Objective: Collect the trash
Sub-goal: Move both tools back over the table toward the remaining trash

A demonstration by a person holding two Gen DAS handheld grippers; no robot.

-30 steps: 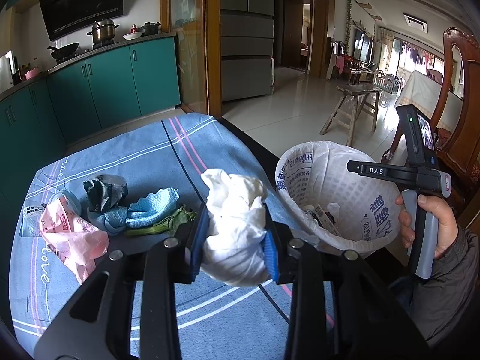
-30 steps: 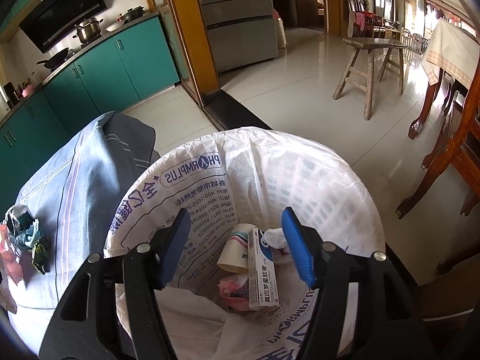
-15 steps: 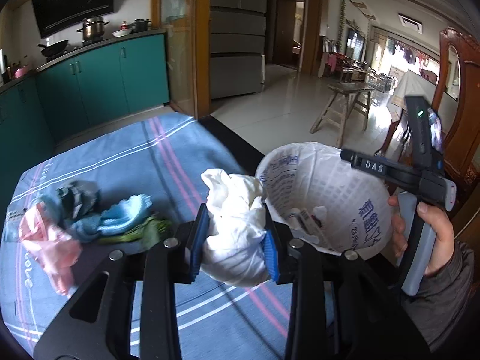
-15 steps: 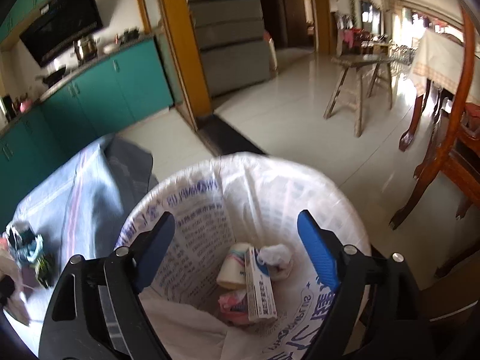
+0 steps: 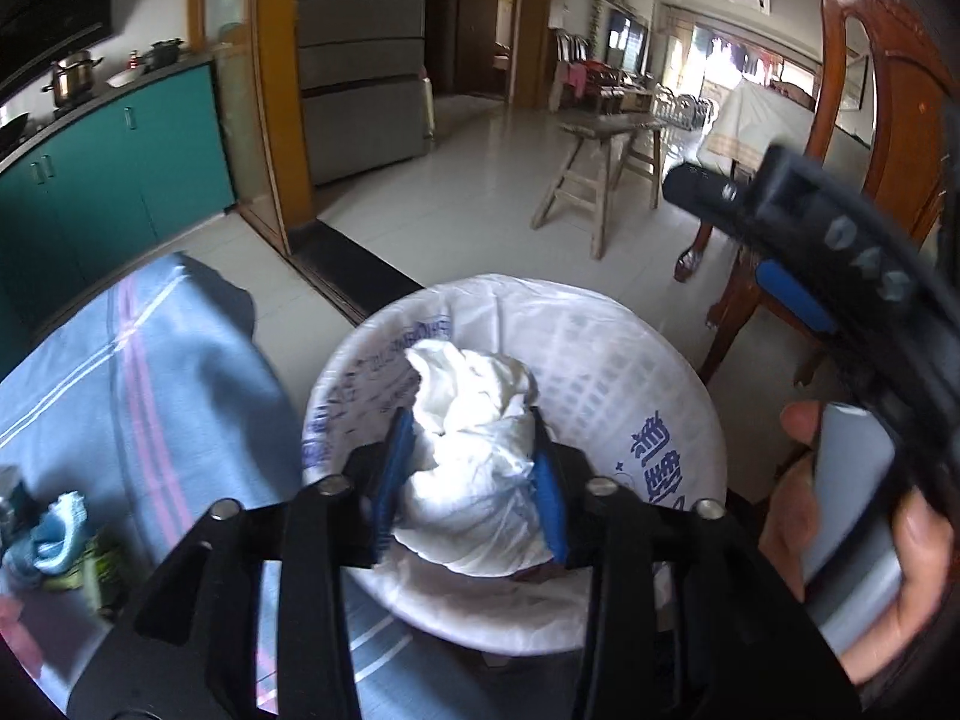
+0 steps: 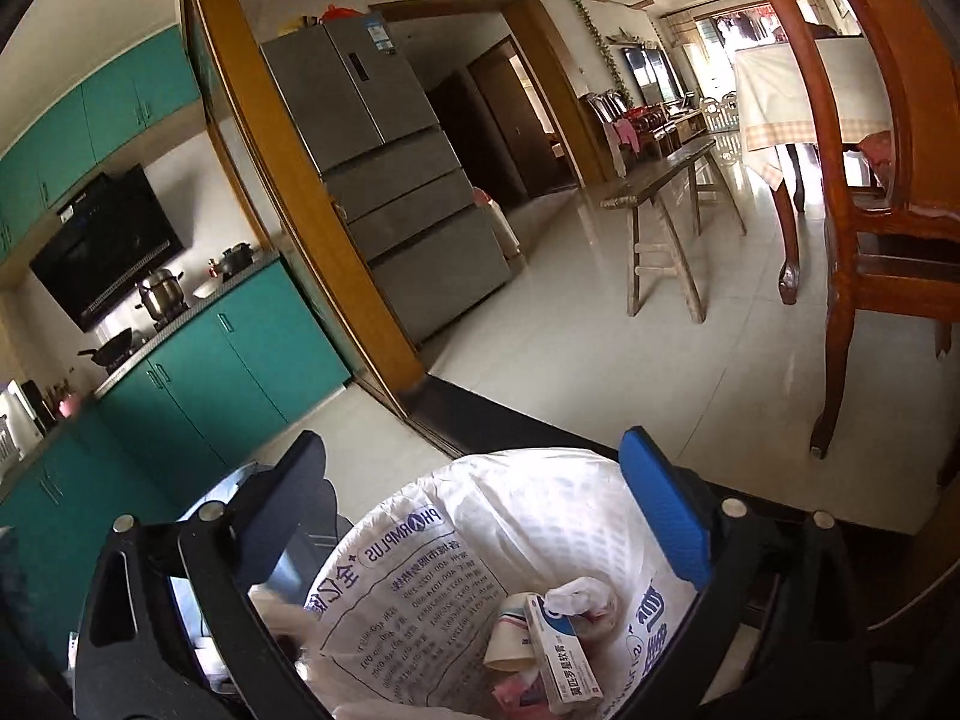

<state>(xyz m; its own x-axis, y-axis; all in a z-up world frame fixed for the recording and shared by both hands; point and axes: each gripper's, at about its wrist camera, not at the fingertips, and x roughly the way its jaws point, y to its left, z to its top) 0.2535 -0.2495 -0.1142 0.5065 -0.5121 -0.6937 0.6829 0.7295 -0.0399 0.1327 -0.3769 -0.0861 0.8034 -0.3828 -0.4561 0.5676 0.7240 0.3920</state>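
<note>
White crumpled paper, wadded loosely, sits between the blue pads of the left gripper, directly over the mouth of the lined bin. Jaws easing apart now, pads apparently still touching the wad's sides; positioned there so that the paper drops straight in rather than onto the cloth. Beneath and just ahead of the fingertips: the bin's white plastic liner, printed in blue, folded over the rim to keep the bag from slipping in.

Off to the right of that gripper, held up and clear in a hand, the right gripper, jaws spreading wide with nothing between them (likely kept aside to leave room for the drop). Below its fingers, down in the bin: a small carton, a paper cup and other scraps already collected.

To the left and behind the left gripper, on the blue striped tablecloth: more trash waiting, a light-blue rag, something green, something pink, all blurred.
</note>
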